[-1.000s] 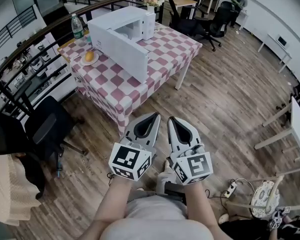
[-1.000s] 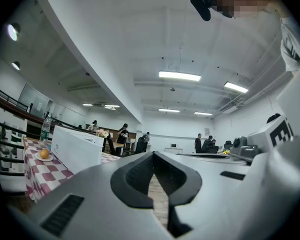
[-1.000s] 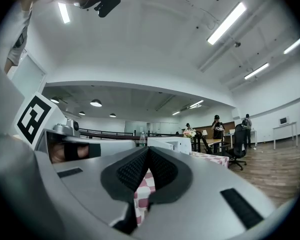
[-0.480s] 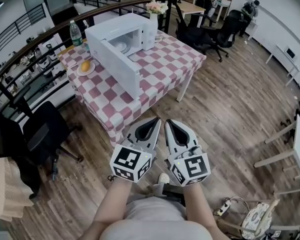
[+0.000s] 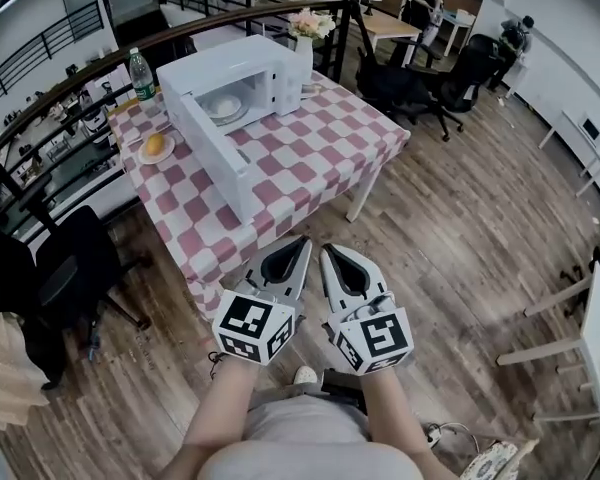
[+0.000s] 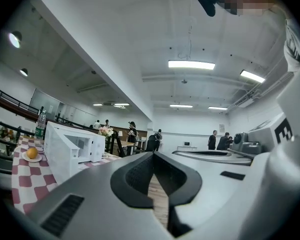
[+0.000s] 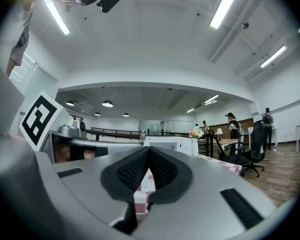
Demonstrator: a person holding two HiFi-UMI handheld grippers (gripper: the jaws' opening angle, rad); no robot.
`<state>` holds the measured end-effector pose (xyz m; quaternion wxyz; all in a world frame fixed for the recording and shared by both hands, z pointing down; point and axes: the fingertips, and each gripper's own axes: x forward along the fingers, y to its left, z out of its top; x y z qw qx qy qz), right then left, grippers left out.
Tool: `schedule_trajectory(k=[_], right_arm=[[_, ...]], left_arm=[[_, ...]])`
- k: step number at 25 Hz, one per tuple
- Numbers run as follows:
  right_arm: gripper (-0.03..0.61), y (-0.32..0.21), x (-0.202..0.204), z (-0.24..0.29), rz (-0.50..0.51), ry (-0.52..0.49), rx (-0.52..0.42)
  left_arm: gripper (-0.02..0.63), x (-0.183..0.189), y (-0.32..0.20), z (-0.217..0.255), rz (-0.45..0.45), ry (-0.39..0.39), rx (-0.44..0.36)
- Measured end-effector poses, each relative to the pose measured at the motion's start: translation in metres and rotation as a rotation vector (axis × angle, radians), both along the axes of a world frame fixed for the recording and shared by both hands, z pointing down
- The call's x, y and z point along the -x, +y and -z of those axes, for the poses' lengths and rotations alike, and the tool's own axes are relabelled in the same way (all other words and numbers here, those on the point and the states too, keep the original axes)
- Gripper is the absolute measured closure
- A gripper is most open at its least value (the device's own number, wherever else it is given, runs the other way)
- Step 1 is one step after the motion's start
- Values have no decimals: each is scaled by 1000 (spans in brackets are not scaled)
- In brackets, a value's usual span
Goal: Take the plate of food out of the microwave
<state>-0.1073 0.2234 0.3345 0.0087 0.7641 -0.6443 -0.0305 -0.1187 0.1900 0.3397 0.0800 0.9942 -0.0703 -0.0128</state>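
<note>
Both tongs sit low in front of us over the wooden plank floor (image 5: 460, 198), and both are closed with nothing in them. The left tongs (image 5: 296, 245) and the right tongs (image 5: 332, 254) each have their dark ribbed pads (image 7: 129, 169) meeting at the tip, with only floor or cloth showing past them. The coming reach turns on direction. The white box-shaped microwave oven (image 5: 242, 63) stands ahead and to our left on the counter covered in red-and-white checked cloth (image 5: 310, 158), well apart from either tool, so we judge the left tongs slightly the nearer. Its white door (image 5: 215, 158) hangs open, swung out towards us on the left side of the cavity (so the clear way in looks to be from the right of that door). Inside the cavity lies a pale round dish (image 5: 223, 106), which has no long axis to line up with. From here we cannot tell whether it is a plate with food or only the oven's turntable. A small white plate carrying an orange-yellow lump of food (image 5: 155, 149) rests on the cloth just beside the microwave, on its left and outside it. A clear plastic water bottle (image 5: 138, 70) stands beyond that plate near the counter's far edge.
</note>
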Motion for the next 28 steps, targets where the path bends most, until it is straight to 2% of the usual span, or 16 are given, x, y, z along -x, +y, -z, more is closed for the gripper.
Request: schedule_trajectory(k=[5, 15, 22, 28], right_arm=[[555, 1, -37, -4, 26, -8, 7], [555, -10, -80, -15, 38, -45, 2], [555, -35, -113, -20, 38, -49, 11], [555, -77, -146, -26, 66, -57, 29]], left_arm=[[612, -34, -1, -1, 51, 10, 2], [612, -76, -11, -11, 69, -27, -9], [612, -106, -47, -20, 122, -35, 9], [612, -134, -90, -30, 182, -42, 32]])
